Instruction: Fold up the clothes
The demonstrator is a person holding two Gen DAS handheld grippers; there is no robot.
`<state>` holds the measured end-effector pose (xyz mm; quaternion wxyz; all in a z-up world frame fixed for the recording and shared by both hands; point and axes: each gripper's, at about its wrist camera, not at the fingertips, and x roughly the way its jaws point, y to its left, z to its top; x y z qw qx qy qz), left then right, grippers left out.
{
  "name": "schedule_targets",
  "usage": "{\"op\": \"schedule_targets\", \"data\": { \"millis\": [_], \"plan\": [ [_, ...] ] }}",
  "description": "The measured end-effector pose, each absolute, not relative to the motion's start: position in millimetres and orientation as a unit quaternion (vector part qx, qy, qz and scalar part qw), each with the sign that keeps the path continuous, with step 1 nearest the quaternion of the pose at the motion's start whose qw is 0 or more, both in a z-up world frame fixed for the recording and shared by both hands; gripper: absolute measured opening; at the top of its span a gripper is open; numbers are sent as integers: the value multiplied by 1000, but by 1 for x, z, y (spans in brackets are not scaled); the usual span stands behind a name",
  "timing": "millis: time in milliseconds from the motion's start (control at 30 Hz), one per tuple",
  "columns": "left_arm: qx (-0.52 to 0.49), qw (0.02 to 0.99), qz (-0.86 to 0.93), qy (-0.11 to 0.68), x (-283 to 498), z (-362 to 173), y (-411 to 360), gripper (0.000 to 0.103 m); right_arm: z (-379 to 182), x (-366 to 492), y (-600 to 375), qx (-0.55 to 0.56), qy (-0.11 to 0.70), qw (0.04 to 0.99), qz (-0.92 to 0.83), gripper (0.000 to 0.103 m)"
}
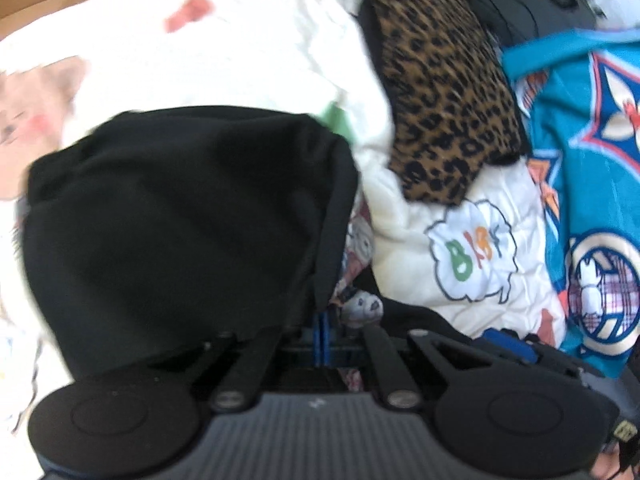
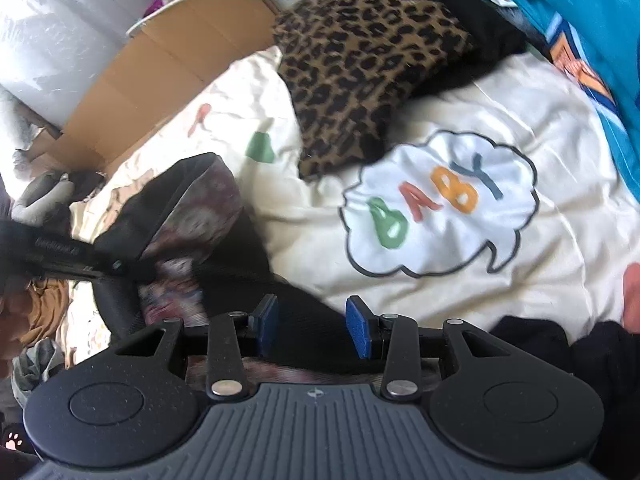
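A black garment (image 1: 176,224) hangs bunched in the left wrist view, its hem caught between the blue pads of my left gripper (image 1: 324,330), which is shut on it. A patterned lining (image 1: 360,300) shows beside the pads. In the right wrist view the same black garment (image 2: 304,320) lies under my right gripper (image 2: 314,324), whose blue pads (image 2: 360,330) stand apart with nothing pinched between them. The other gripper's black body (image 2: 52,254) comes in from the left, with the garment's patterned inside (image 2: 200,208) lifted beside it.
Everything lies on a cream quilt (image 2: 460,92) printed with a "BABY" cloud (image 2: 436,204). A folded leopard-print piece (image 2: 360,56) sits at the far side, a blue cartoon blanket (image 1: 592,184) to the right. Cardboard boxes (image 2: 160,68) and bubble wrap (image 2: 52,32) stand beyond the quilt's left edge.
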<state>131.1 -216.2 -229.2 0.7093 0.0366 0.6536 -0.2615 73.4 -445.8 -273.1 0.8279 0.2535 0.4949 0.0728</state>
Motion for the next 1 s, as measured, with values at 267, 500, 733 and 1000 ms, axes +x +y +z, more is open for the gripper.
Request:
{"op": "schedule_targets", "data": {
  "millis": [267, 500, 733, 1000],
  "plan": [
    [-7, 738, -199, 645, 130, -207, -126, 2, -253, 81, -429, 228, 490, 836, 98, 45],
    [-27, 748, -151, 645, 130, -191, -54, 2, -238, 88, -412, 207, 490, 839, 117, 45],
    [-26, 766, -103, 634, 134, -184, -8, 2, -232, 97, -388, 187, 495, 838, 134, 45],
    [-49, 769, -40, 636, 139, -179, 59, 2, -222, 105, -368, 168, 498, 838, 144, 45]
  ]
}}
